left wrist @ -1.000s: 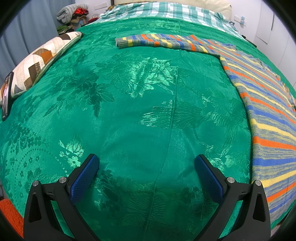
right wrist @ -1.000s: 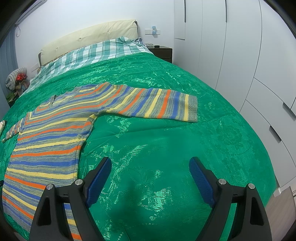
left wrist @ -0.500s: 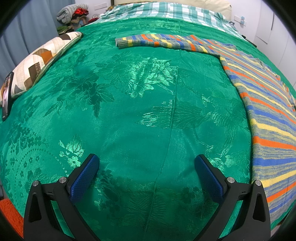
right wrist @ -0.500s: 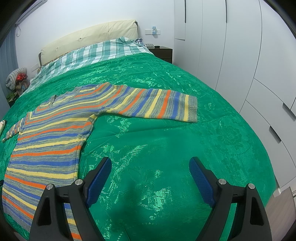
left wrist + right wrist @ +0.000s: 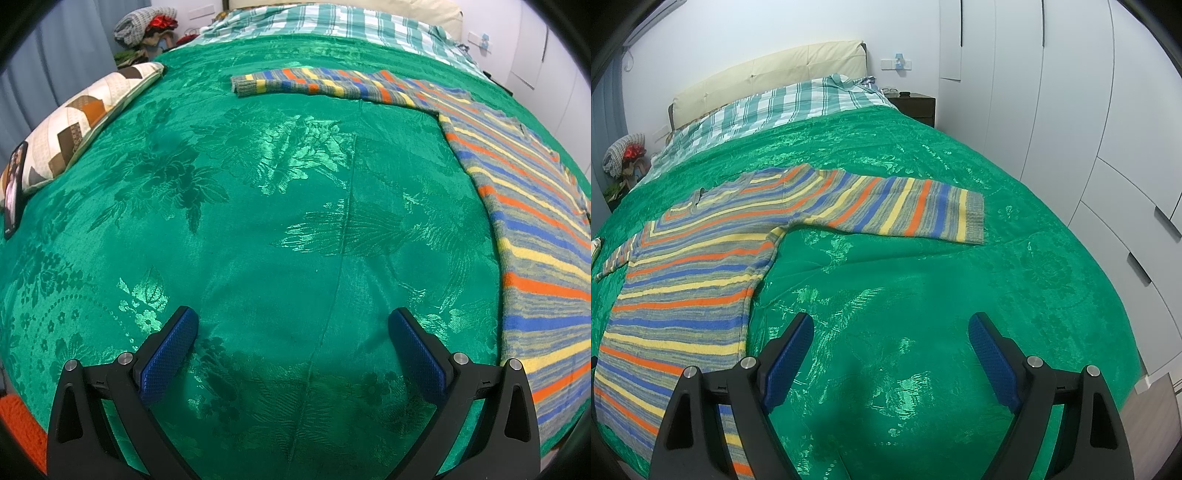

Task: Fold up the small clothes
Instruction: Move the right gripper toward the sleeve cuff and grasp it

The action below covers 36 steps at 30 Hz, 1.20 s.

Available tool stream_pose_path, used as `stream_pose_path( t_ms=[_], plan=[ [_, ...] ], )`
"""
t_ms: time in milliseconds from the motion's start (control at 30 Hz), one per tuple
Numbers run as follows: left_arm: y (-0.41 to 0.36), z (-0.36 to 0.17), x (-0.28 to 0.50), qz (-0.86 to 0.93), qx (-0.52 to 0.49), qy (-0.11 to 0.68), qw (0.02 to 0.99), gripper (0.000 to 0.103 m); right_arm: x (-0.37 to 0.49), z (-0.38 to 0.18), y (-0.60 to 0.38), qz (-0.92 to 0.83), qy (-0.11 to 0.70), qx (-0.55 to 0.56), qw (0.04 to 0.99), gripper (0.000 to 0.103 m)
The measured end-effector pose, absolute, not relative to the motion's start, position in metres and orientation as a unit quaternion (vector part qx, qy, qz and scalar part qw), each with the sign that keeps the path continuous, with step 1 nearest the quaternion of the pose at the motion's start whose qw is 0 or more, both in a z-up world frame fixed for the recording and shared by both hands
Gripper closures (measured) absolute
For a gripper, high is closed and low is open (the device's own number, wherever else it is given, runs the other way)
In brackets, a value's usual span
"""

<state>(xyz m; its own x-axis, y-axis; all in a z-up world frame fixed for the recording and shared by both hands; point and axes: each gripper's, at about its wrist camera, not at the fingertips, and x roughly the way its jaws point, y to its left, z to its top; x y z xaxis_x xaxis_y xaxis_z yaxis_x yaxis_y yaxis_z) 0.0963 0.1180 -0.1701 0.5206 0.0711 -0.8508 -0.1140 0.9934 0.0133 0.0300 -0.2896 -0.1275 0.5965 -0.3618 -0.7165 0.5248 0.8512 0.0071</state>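
Green floral bedspread [image 5: 258, 221] under a flat striped sweater [image 5: 701, 266] and patchwork cushion [image 5: 74, 125].

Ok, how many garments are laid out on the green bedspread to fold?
1: a striped sweater spread flat on the bedspread, between the two grippers' views, both sleeves out. More may lie out of view.

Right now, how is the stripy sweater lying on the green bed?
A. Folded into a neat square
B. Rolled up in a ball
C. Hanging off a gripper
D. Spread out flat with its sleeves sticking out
D: the stripy sweater lies flat on the green bedspread with a sleeve stretched out sideways, and the right gripper is open over bare bedspread, holding nothing.
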Motion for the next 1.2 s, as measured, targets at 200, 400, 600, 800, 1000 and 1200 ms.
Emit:
stream_pose_path(
  t_ms=[200,400,600,800,1000,1200],
  plan=[
    [0.125,-0.157,0.093,0.043,-0.058,0.473,0.878,0.000,0.031,-0.129,-0.289,-0.245,0.379,0.106,0.886,0.018],
    [0.123,-0.141,0.089,0.044,-0.055,0.449,0.891,0.001,0.036,-0.134,-0.291,-0.228,0.393,0.115,0.883,0.018],
    [0.121,-0.123,0.082,0.037,-0.055,0.426,0.902,0.001,0.040,-0.123,-0.326,-0.196,0.390,0.186,0.880,0.018],
    [0.130,-0.122,0.084,0.047,-0.078,0.425,0.901,0.001,0.030,-0.085,-0.443,-0.260,0.328,0.317,0.851,0.018],
    [0.128,-0.127,0.083,0.055,-0.074,0.436,0.895,0.001,0.048,-0.138,-0.504,-0.196,0.366,0.466,0.782,0.024],
    [0.126,-0.127,0.075,0.065,-0.060,0.443,0.892,0.001,0.082,-0.156,-0.525,-0.214,0.366,0.458,0.782,0.040]
  ],
)
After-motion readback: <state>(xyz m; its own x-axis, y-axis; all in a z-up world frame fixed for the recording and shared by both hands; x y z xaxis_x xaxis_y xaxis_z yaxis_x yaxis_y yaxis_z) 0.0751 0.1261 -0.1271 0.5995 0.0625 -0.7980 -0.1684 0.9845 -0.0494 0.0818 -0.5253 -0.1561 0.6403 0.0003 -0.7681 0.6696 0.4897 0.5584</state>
